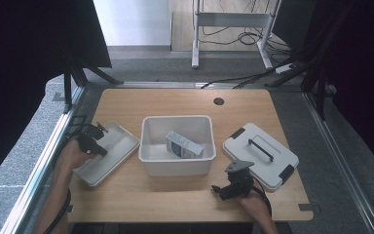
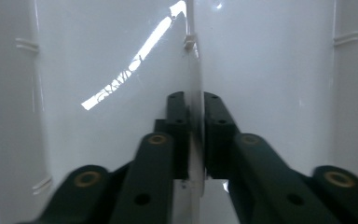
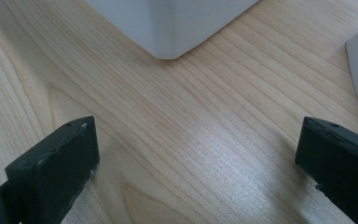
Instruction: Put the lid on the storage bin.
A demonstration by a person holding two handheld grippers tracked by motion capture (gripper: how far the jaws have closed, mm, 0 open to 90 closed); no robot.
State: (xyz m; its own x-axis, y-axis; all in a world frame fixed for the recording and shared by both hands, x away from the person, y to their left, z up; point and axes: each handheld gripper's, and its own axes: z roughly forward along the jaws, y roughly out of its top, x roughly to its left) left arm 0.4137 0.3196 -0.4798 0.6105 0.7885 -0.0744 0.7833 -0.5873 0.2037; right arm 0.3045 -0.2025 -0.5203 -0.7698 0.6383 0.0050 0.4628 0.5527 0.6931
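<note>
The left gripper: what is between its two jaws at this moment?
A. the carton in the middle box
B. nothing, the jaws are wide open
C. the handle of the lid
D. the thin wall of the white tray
D: in the left gripper view, the left gripper is shut on the thin edge of the white tray.

The left gripper (image 1: 96, 139) is reaching forward from the left forearm, its jaws pinching together. The right gripper (image 1: 233, 183) is hovering low, its jaws standing wide apart.

High view overlooks whole table (image 1: 185, 195); gripper views sit close, right facing tabletop.
</note>
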